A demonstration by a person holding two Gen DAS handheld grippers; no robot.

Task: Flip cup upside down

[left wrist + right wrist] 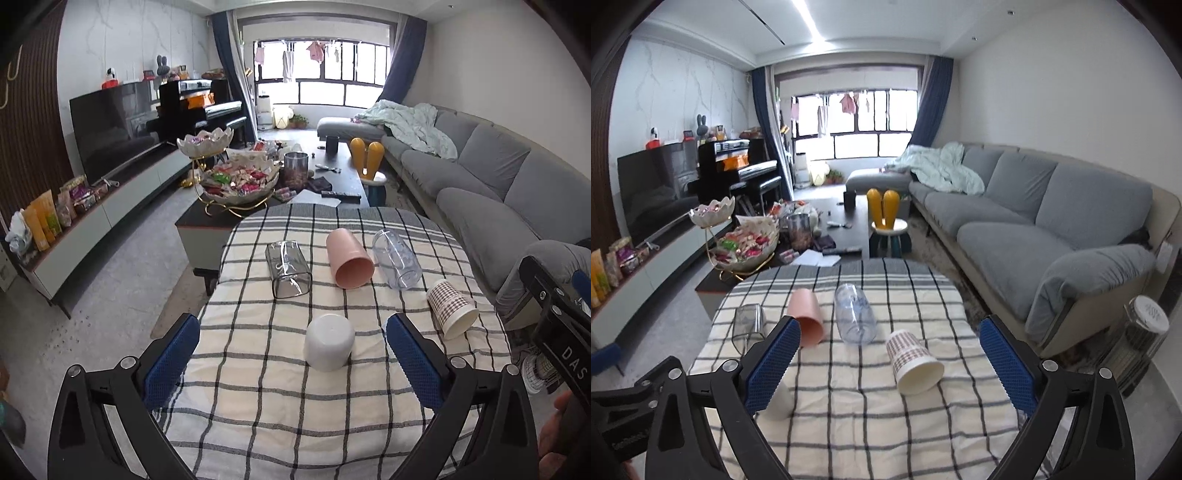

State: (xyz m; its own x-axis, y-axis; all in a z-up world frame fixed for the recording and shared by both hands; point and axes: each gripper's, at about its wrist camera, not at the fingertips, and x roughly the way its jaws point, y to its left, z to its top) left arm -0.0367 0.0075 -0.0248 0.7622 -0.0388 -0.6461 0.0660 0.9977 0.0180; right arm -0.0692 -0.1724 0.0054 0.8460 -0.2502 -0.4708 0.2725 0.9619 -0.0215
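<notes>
A white cup [329, 347] stands upside down on the checked tablecloth [258, 406], between the tips of my open, empty left gripper [293, 354]. Beyond it, lying on their sides, are a square clear glass [288, 268], a pink cup [350, 263], a round clear cup [397, 264] and a patterned paper cup [452, 308]. My right gripper [888, 363] is open and empty above the table, with the paper cup [914, 362] lying between its fingertips. The white cup [779, 400] shows partly behind its left finger [772, 363]. The pink cup [809, 317] and round clear cup [855, 314] lie farther back.
A coffee table [343, 181] with snack bowls [240, 181] stands beyond the table. A grey sofa [480, 173] runs along the right. A TV cabinet [110, 206] is on the left. A heater [1141, 332] stands at the right. The right gripper's body [561, 314] shows at the left wrist view's right edge.
</notes>
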